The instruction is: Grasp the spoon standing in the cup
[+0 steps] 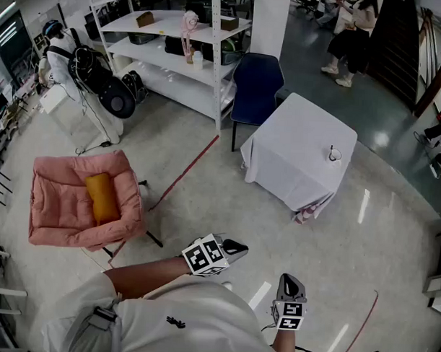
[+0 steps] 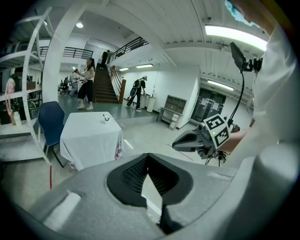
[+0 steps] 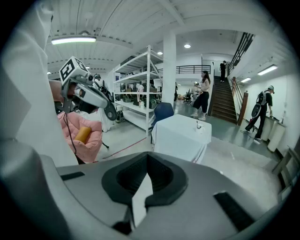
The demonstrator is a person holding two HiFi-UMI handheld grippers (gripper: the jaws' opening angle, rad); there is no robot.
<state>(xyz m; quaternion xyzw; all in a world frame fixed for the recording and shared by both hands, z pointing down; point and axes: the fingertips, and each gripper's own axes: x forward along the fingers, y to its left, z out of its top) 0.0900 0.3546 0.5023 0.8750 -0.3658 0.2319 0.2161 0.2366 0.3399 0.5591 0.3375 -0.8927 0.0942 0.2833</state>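
My left gripper (image 1: 235, 246) and right gripper (image 1: 290, 284) both hang close in front of my body, well apart from the worktop (image 1: 298, 131). Bare grey floor (image 1: 227, 201) lies open between me and it. A red line (image 1: 183, 173) on the floor runs from the shelving (image 1: 175, 40) side towards me, and a second red line (image 1: 361, 322) curves at my lower right.

A white cloth drapes the worktop and hangs over every edge nearly to the floor, so its corners are soft folds. The side facing me is unobstructed. A blue chair (image 1: 257, 80) stands just beside its far left edge. The pink chair (image 1: 60, 209) with an orange cushion (image 1: 102, 196) sits off to my left, apart from the straight way ahead.

The cup (image 1: 334, 155) stands on the worktop near its right edge, close to the right corner, with nothing else around it. The spoon (image 1: 331, 148) stands in it, its handle sticking up above the rim.

In the left gripper view my jaws are clenched tip to tip with nothing between them, only a thin wedge of floor showing below the meeting point. In the right gripper view the jaws are likewise pressed together and bare, pointing towards the worktop, where the cup shows small and distant.
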